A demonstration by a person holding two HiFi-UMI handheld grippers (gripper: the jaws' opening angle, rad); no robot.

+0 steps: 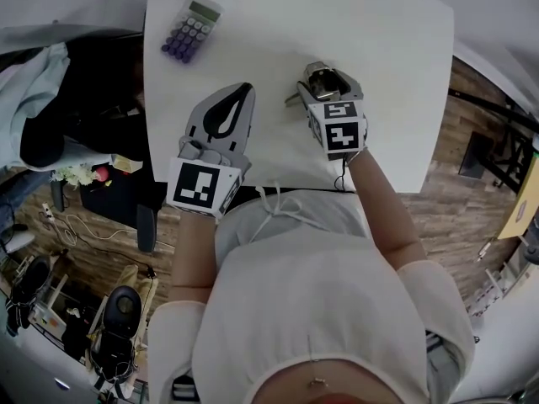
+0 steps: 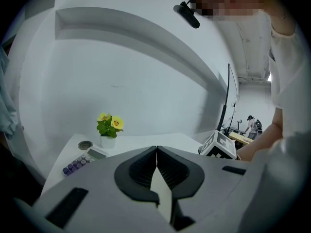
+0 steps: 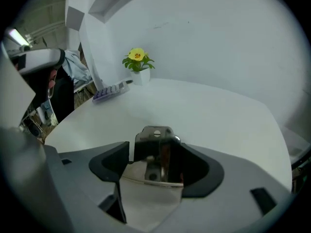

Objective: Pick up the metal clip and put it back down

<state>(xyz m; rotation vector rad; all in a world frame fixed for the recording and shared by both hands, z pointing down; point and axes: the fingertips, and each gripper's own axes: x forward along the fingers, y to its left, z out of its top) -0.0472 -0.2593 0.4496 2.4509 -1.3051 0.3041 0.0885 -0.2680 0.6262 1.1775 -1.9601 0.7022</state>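
The white table with rounded corners (image 1: 379, 40) serves here as the reference for every place. The right gripper (image 1: 328, 81) is over the middle of the table, a little toward its near edge. It is tipped steeply downward, and its marker cube faces up toward the head camera. Behind it the bare right forearm (image 1: 383, 200) runs straight back across the near edge of the table to the body. The jaws of this gripper are closed on the shiny metal clip (image 3: 155, 140). The clip stands upright between the two black pads, and its base fills the gap from one pad to the other. In the head view the clip appears to sit low at the table surface, but whether it touches the surface I cannot tell. The left gripper (image 1: 244, 91) lies almost level over the near-left part of the table. Its jaws are pressed together with nothing between them, and its marker cube hangs out past the near edge. At the far-left corner of the table are a grey calculator with purple keys (image 1: 191, 30) and a small potted plant with yellow flowers (image 3: 137, 59), both well apart from the grippers. The right half and the far middle of the table are bare white surface up to the edges.
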